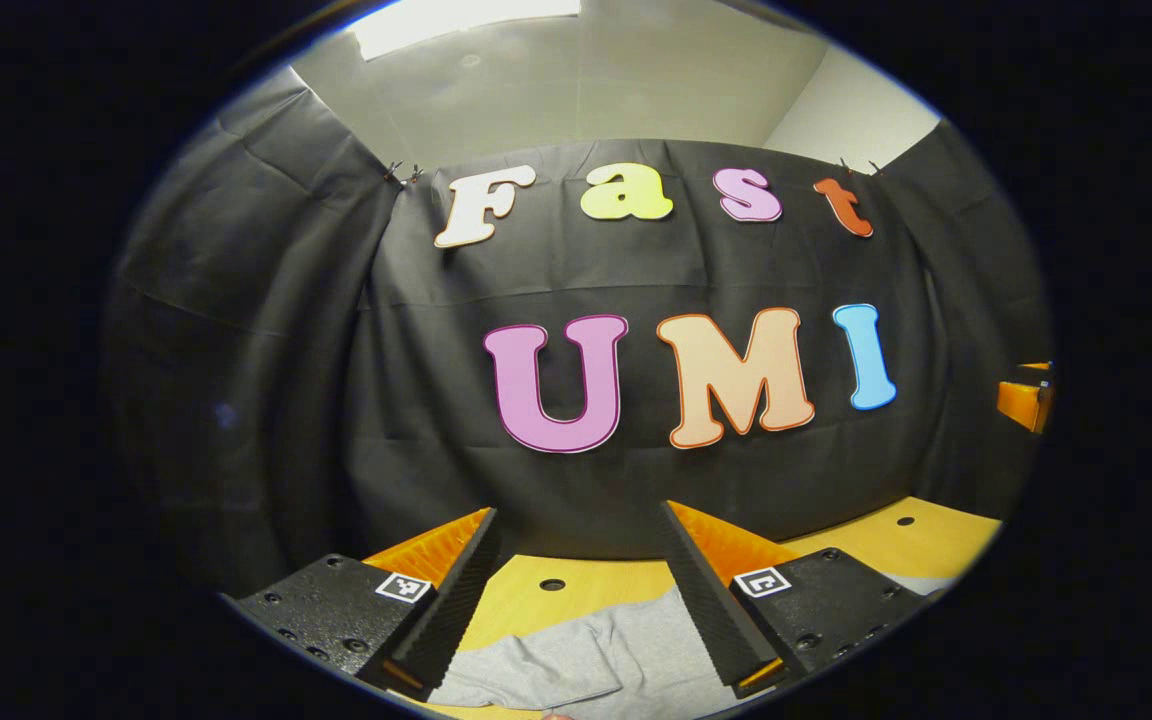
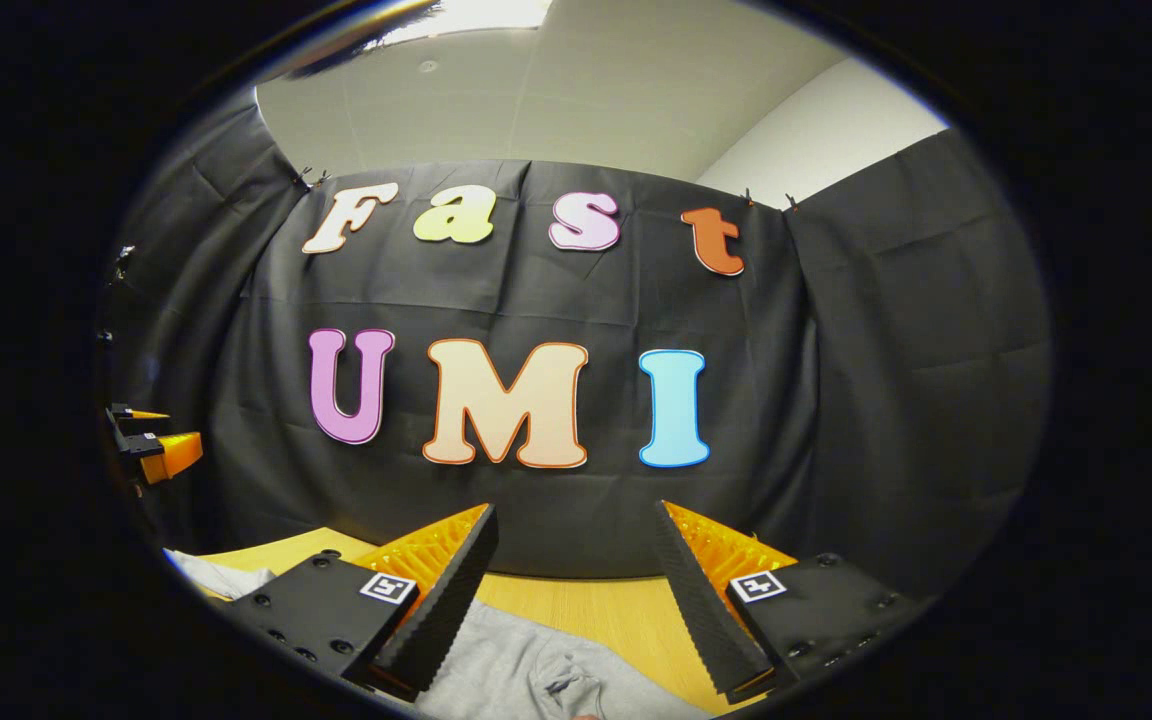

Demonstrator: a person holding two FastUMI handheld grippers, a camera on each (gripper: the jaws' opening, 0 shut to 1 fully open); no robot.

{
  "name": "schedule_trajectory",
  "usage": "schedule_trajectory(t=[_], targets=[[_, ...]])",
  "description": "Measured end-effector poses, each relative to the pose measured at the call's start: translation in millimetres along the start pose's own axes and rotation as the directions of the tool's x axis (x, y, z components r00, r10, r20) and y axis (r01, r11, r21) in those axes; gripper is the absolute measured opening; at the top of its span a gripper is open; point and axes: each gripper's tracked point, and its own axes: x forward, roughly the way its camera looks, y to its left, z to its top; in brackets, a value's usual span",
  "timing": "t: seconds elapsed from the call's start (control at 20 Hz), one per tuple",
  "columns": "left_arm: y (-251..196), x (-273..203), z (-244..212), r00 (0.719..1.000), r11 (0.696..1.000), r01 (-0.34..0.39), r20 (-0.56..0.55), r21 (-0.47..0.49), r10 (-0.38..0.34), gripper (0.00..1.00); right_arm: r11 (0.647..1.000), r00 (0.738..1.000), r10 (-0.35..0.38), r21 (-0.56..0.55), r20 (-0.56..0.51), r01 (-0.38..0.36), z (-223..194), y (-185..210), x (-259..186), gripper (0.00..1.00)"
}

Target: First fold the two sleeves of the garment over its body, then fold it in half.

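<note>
Overhead, both claws, left (image 1: 576,590) and right (image 2: 576,590), spread apart above the seemingly flat grey garment (image 1: 586,655) on the table (image 1: 576,585).

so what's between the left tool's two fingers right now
In the left gripper view, the open left tool has nothing clamped; through the gap show the grey fabric garment and bare yellow wooden table below.

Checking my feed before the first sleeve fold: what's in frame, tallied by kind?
Garment: 1, grey
Table: 1, wooden
Grippers: 2, left gripper and right gripper, jaws open above the garment
Total: 4
</note>
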Motion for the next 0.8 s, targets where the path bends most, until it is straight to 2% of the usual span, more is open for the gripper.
schedule_trajectory(t=[0.05, 0.15, 0.4, 0.45, 0.55, 0.6, 0.65, 0.7, 0.75, 0.8], targets=[[0.9, 0.8, -0.2, 1.000, 1.000, 0.000, 0.000, 0.000, 0.000, 0.93, 1.000, 1.000, 0.000, -0.008, 0.005, 0.000, 2.3, 0.2, -0.5, 0.98], [2.3, 1.4, -0.4, 1.000, 1.000, 0.001, 0.000, -0.005, -0.001, 0.94, 1.000, 1.000, 0.002, -0.023, 0.008, -0.002, 4.8, 3.2, -1.1, 1.00], [1.5, 2.9, -1.4, 1.000, 1.000, 0.016, -0.001, -0.011, -0.016, 0.94, 1.000, 0.999, 0.017, -0.021, -0.031, -0.018, 3.4, -0.7, 1.5, 0.98], [1.7, 3.5, -1.1, 1.000, 1.000, 0.017, 0.000, -0.014, -0.017, 0.94, 0.999, 0.999, 0.013, -0.033, -0.047, -0.015, -0.1, -8.8, 2.0, 1.00], [0.2, 4.3, -1.6, 1.000, 0.999, 0.021, 0.000, -0.024, -0.021, 0.94, 0.998, 0.997, -0.014, -0.065, -0.074, 0.009, -5.4, -27.4, 3.9, 0.98], [0.7, 4.1, -2.1, 1.000, 0.999, 0.024, -0.001, -0.029, -0.024, 0.99, 0.997, 0.996, -0.031, -0.076, -0.088, 0.024, -9.1, -37.7, 4.4, 0.98], [0.2, 4.6, -3.3, 1.000, 0.999, 0.026, -0.004, -0.031, -0.026, 0.94, 0.996, 0.994, -0.047, -0.082, -0.103, 0.038, -14.5, -48.6, 4.3, 0.98], [0.4, 5.3, -4.3, 1.000, 0.999, 0.028, -0.007, -0.033, -0.028, 0.99, 0.995, 0.991, -0.065, -0.087, -0.121, 0.055, -19.8, -60.0, 4.3, 0.98], [0.1, 5.2, -4.5, 0.999, 0.999, 0.031, -0.007, -0.034, -0.031, 0.99, 0.993, 0.986, -0.083, -0.093, -0.142, 0.070, -27.3, -71.6, 5.0, 0.98], [-0.6, 5.7, -3.7, 0.999, 0.999, 0.033, -0.006, -0.034, -0.034, 0.94, 0.991, 0.981, -0.100, -0.102, -0.168, 0.084, -36.6, -83.6, 2.7, 0.98]])
